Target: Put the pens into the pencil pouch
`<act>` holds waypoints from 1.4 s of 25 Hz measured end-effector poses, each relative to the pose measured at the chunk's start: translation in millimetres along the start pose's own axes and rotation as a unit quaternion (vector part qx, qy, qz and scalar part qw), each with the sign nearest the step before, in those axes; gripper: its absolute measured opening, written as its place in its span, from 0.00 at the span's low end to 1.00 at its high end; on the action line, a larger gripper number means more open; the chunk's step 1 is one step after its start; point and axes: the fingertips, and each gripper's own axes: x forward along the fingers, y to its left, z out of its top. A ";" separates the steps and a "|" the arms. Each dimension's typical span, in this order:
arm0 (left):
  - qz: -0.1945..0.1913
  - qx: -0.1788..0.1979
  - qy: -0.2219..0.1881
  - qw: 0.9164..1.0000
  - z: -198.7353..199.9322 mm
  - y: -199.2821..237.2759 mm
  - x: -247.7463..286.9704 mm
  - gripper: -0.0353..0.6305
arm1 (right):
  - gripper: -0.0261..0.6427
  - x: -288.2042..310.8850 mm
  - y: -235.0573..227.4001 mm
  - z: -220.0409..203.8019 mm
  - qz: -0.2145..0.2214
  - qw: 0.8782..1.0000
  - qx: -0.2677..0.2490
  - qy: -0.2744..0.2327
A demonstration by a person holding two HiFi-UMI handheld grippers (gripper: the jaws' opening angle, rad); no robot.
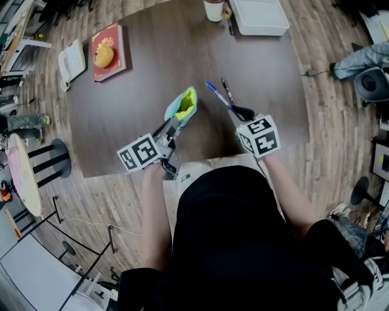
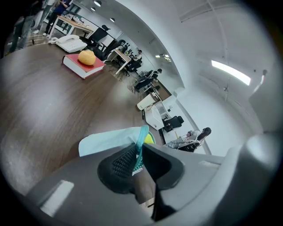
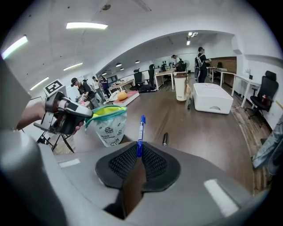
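Dark-clothed torso of the person filling the bottom of the head view, both forearms reaching up-frame toward a brown table [image 1: 152, 79].

Just left of centre, left gripper [image 1: 172, 126] clenched on the teal zip edge of the pencil pouch [image 1: 182, 106]. Confirmed in the left gripper view: pads pressed together with the fabric pinched between. Gripped at one side of the rim, likely to keep the pale blue pouch upright and its yellow-lined mouth gaping toward the other hand. Possibly resting by its base on the table, though not clear from any view.

Just right of centre, right gripper [image 1: 240, 113] grasping a blue pen [image 1: 217, 94] by its lower end, jaws closed on the barrel, far end pointing to the upper left. Held by the tail, probably to leave most of the length free to slide into the pouch. Pen and pouch near each other, not touching.

Lying flat on the table just beside the blue one, a black pen [image 1: 226, 90], untouched.

Judged stage: blue pen held off the table and aimed, not yet in the pouch.

Farther off, at the upper left, a red book [image 1: 115, 36] with a yellow round thing [image 1: 104, 56] on top, and a white telephone [image 1: 72, 61]. At the top edge, a white box [image 1: 260, 16] and a cup [image 1: 214, 9].
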 end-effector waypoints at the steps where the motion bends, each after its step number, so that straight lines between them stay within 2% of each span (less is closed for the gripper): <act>1: -0.001 -0.002 -0.002 1.000 -0.4 0.0 0.1 0.12 | 0.10 -4.1 2.9 2.7 0.005 1.000 -0.004 -0.003; 16: -0.006 -0.009 -0.021 1.000 -0.6 -5.6 8.7 0.12 | 0.10 -48.4 22.4 41.6 0.055 0.997 -0.039 -0.045; 28: -0.010 -0.015 -0.030 0.999 0.2 -6.7 9.8 0.12 | 0.10 -47.2 44.8 43.1 0.098 0.993 -0.064 -0.032; 35: -0.014 -0.019 -0.032 0.999 -1.1 -7.1 9.4 0.12 | 0.10 -43.0 52.5 37.1 0.109 0.991 -0.071 -0.014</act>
